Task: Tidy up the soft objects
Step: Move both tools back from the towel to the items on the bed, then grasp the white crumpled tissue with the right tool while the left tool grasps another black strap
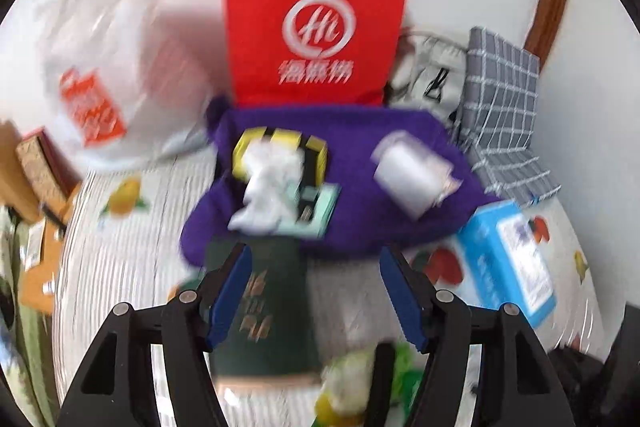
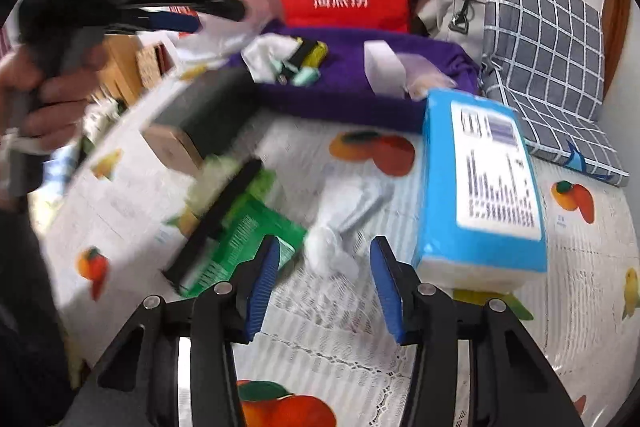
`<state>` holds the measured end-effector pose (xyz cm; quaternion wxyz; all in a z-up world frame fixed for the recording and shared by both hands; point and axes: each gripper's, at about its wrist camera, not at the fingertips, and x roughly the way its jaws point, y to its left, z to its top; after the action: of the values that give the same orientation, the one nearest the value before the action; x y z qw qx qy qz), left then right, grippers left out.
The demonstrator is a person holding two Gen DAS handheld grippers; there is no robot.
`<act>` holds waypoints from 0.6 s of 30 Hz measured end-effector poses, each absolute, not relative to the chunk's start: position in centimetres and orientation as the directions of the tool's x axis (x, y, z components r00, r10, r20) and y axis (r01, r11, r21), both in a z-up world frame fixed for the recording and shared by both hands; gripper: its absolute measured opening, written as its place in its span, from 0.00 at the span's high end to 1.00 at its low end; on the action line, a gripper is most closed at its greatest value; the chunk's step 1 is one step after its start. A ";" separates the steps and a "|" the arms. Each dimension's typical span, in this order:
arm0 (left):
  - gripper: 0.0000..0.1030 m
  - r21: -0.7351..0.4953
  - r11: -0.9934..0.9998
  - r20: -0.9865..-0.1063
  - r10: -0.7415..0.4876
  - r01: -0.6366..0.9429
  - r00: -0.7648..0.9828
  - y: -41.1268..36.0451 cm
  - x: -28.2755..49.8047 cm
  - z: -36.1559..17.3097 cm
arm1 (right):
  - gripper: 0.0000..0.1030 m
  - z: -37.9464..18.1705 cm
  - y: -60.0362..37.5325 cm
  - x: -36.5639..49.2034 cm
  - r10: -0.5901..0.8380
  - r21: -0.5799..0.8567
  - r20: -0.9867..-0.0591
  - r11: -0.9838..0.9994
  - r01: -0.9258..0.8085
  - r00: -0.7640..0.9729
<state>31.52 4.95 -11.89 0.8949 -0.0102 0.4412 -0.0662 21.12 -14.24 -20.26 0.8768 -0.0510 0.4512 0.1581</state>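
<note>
My left gripper (image 1: 316, 291) stands released above a dark green box (image 1: 260, 311). My right gripper (image 2: 325, 287), jaws apart and grasping nothing, hovers over the white cloth (image 2: 332, 251); blue tissue pack (image 2: 484, 183) at two o'clock.

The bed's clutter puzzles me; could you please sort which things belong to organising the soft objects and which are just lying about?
Part of the job:
purple cloth
blue tissue pack
white crumpled wad
green packet
checked cushion

Just lying about:
red paper bag
dark green box
white plastic bag
grey bag
</note>
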 end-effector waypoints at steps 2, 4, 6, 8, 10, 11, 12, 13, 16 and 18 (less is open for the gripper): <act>0.37 -0.094 0.993 -0.799 -0.117 0.071 0.590 6.5 29.9 -13.2 | 0.55 -21.2 -13.8 21.0 0.210 0.021 -0.808 0.944 -0.329 0.551; 0.37 -0.111 0.993 -0.805 -0.120 0.050 0.580 7.6 28.4 -14.2 | 0.55 -22.1 -13.3 21.3 0.188 -0.013 -0.807 0.942 -0.334 0.560; 0.37 -0.121 0.992 -0.812 -0.123 0.041 0.570 8.3 27.2 -14.9 | 0.55 -23.0 -13.0 21.8 0.149 -0.056 -0.811 0.943 -0.328 0.566; 0.37 -0.127 0.991 -0.818 -0.125 0.037 0.562 8.8 25.7 -15.7 | 0.55 -24.2 -12.9 22.4 0.142 -0.053 -0.819 0.946 -0.320 0.555; 0.37 -0.130 0.991 -0.823 -0.130 0.039 0.553 8.9 24.7 -16.3 | 0.66 -24.3 -13.4 22.5 0.190 0.005 -0.808 0.949 -0.316 0.557; 0.37 -0.131 0.990 -0.829 -0.135 0.047 0.543 8.8 24.0 -16.7 | 0.72 -24.3 -13.5 22.6 0.206 0.027 -0.807 0.949 -0.314 0.553; 0.37 -0.131 0.990 -0.832 -0.139 0.053 0.537 8.6 23.6 -17.0 | 0.81 -24.1 -13.8 22.5 0.205 0.036 -0.807 0.953 -0.301 0.554; 0.37 -0.128 0.990 -0.836 -0.140 0.060 0.531 8.3 23.2 -17.3 | 0.81 -24.0 -13.9 22.4 0.209 0.044 -0.805 0.955 -0.295 0.556; 0.37 -0.113 0.990 -0.843 -0.140 0.085 0.519 7.1 22.2 -18.1 | 0.81 -22.8 -14.4 21.2 0.246 0.090 -0.792 0.952 -0.292 0.559; 0.37 -0.099 0.989 -0.849 -0.142 0.109 0.509 6.1 21.8 -18.7 | 0.81 -21.9 -14.3 20.3 0.249 0.086 -0.778 0.952 -0.295 0.577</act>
<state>21.77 6.11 -18.66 0.8684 -0.0165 0.4904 -0.0722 20.29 -14.32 -21.95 0.8876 -0.0264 0.4337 0.1530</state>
